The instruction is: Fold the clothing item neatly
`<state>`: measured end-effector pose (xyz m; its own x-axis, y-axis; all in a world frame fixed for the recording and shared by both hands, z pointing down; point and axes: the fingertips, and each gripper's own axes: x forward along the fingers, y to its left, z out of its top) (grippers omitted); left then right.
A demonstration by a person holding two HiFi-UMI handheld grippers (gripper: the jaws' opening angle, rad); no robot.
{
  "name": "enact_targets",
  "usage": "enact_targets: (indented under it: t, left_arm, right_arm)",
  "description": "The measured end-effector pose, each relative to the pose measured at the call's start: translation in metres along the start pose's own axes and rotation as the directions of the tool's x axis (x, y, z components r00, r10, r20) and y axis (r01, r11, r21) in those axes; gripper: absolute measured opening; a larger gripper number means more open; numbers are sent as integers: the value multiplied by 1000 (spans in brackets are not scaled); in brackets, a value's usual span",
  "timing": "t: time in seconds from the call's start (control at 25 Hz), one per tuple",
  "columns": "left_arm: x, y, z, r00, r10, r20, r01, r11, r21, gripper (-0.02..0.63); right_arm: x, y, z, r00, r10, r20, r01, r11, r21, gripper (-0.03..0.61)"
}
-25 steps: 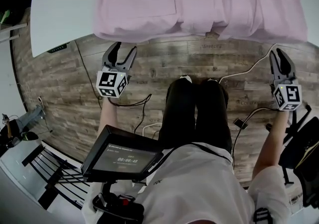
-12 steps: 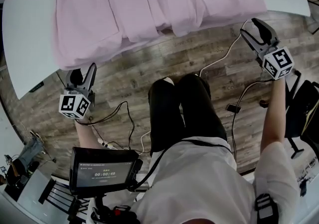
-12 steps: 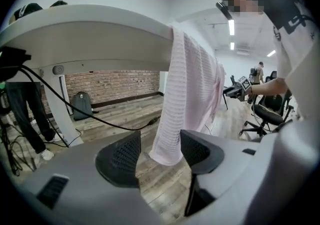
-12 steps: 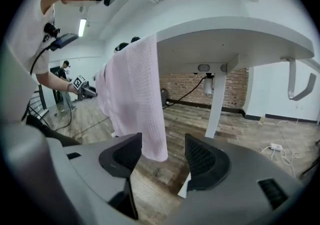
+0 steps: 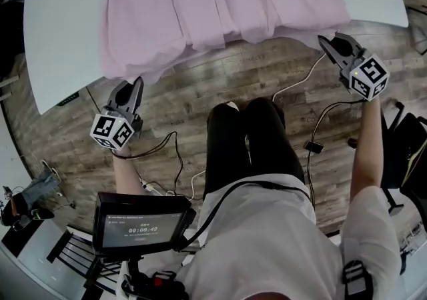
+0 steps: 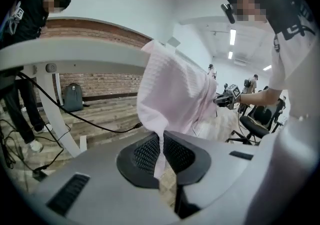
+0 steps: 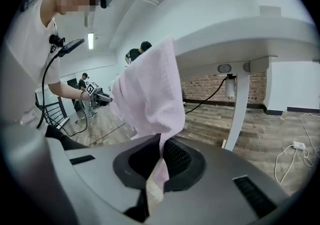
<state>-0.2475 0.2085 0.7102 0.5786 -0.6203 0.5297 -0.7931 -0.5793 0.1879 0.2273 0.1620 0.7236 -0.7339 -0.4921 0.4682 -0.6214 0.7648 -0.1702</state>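
Both sets of tongs have climbed from below the bench edge to the hanging hem since half a second back, and their jaws, gaping then, have just been closing. The left tongs (image 5: 134, 87) at the lower left of the head view are now clenched on the left corner of the pink garment (image 5: 220, 5). The left gripper view shows a thin strip of pink cloth pinched between the ribbed pads. The right tongs (image 5: 327, 43) at the upper right are likewise clamped on the other corner, and their own view shows the fabric running down through the shut jaws. The garment lies spread across the white bench (image 5: 60, 32) in the upper part of the frame. Its near edge spills over the rim and hangs above the wooden floor (image 5: 200, 92). Its long axis runs left to right, from one set of tongs to the other, so the hem hangs between the two grips with a little slack. The bulk of the cloth lies farther up the frame than both hands. Neither hand looks nearer the body of the garment, though the left sits lower in the frame, so the hem slants. The likely next move carries both corners up and over the cloth toward the top of the frame, and keeping them level would keep the fold square.
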Motion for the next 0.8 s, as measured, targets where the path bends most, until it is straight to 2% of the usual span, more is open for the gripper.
enact_targets:
  t: [0.28,0.8]
  left_arm:
    - [-45,-38,41,1000,-22,-18,22,1000,-19,17]
    - [-129,-93,139,997,-78,16,79,996,-41,17]
  right_arm:
    - [-48,38,34,999,2,-35,-1,999,34,12]
    - [-129,90,151,999,-37,-1,37,998,45,12]
